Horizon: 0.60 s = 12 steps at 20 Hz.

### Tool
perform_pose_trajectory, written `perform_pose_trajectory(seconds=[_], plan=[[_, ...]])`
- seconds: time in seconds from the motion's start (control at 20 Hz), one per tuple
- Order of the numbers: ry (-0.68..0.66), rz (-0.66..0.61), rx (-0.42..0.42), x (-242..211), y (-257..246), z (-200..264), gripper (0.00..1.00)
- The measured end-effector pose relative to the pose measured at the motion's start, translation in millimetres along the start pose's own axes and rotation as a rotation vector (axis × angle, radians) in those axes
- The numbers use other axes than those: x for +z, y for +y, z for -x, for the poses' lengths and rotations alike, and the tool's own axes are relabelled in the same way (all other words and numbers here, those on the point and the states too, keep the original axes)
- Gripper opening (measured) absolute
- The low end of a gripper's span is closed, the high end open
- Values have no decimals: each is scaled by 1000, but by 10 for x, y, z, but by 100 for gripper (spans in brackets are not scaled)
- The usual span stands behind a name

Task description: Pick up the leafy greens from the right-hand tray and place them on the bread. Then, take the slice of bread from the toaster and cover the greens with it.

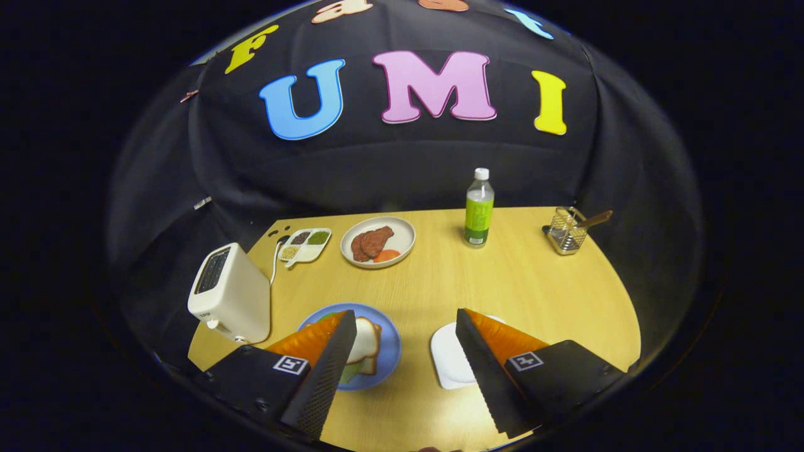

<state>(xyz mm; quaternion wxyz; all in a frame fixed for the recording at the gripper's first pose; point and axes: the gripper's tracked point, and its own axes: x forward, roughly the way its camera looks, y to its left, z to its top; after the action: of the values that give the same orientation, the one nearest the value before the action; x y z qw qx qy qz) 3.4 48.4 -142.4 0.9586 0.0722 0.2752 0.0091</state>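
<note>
Holding gripper (402, 358) released, fingers spread wide above worktop (521, 282), nothing between them. Blue plate (391, 351), lower left of centre, carries bread slice (365, 342) with green edge peeking beneath, so I judge greens already placed. Toaster (229, 301) at left of frame. Next I'd swing left, come down over toaster slot, close on bread edge, lift straight. White tray (449, 355) half hidden by right finger; slot contents unreadable; greens mostly covered.

Bottle (479, 207), meat plate (378, 242), utensil rack (566, 231)
</note>
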Motion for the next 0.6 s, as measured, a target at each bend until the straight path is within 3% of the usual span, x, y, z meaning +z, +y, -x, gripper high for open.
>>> perform_pose_trajectory(seconds=[0.3, 0.6], plan=[[-205, 53, -46, 668, -543, 740, 99], [-397, 9, -38, 1185, -1036, 1430, 99]])
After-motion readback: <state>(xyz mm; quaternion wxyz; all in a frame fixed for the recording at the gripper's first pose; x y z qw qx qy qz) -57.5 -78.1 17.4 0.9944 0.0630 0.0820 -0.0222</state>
